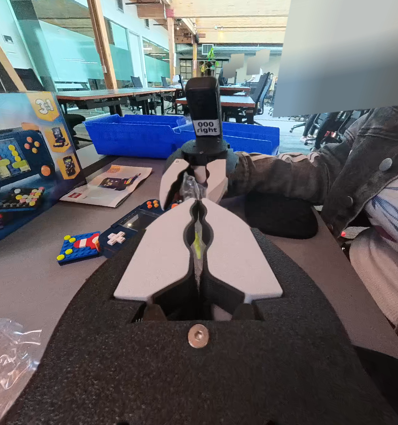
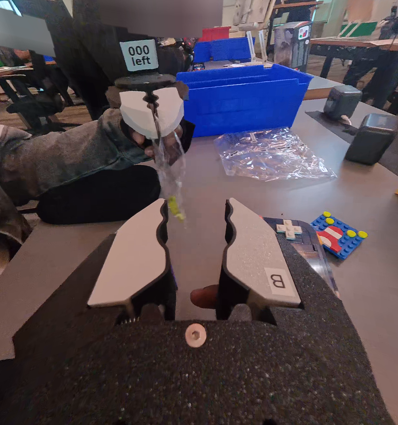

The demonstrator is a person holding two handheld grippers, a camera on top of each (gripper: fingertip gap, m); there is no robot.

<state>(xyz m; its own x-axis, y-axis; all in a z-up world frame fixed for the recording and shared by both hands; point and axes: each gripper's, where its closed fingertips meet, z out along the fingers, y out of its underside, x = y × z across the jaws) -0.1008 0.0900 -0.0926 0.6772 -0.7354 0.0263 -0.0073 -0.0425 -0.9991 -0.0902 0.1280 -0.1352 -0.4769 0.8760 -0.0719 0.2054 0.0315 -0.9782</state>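
Note:
My left gripper is shut on a small clear plastic bag with yellow-green pieces inside. In the right wrist view the left gripper holds the bag hanging above the grey table. My right gripper is open, and the bag's lower end with a yellow-green piece hangs just beside its left finger. In the left wrist view the right gripper faces mine with its jaws spread around the bag's crumpled end.
A dark blue brick-built handheld console and a blue plate with a red-and-white rocket lie on the table. A toy box, a booklet, blue bins, an empty plastic bag and dark grey blocks stand around. A person's sleeve is at the side.

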